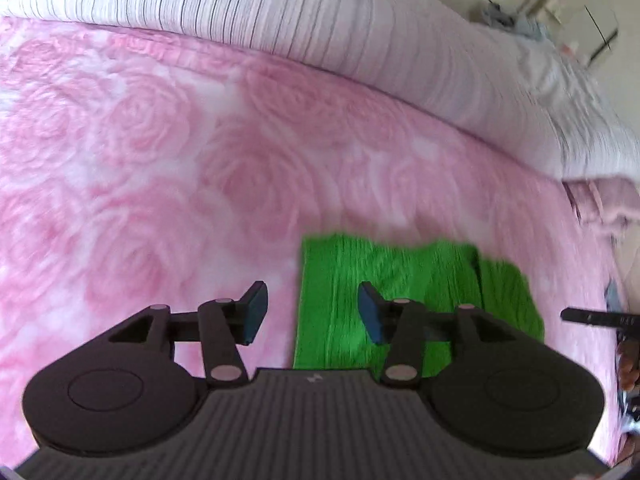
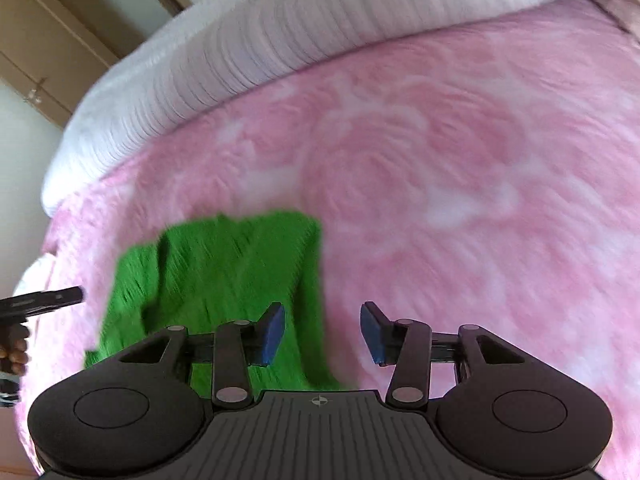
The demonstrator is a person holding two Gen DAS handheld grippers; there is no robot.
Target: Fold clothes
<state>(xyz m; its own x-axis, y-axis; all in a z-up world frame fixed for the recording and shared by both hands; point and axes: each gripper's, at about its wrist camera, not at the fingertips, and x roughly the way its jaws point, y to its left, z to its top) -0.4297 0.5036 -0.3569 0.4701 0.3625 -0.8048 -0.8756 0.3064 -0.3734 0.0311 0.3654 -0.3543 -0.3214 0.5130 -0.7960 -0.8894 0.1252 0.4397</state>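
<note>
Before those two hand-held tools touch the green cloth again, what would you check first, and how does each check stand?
1. Left gripper empty, fingers apart: ok.
2. Right gripper empty, fingers apart: ok.
3. Green cloth lying on the pink blanket, not held: ok.
4. Cloth folded neatly: not ok; one layer sits offset and the far edge looks uneven.
5. Which edge to take next: cannot tell; both views are blurred.
6. Blanket around the cloth free of other things: ok where visible; the striped bedding lies well beyond.
</note>
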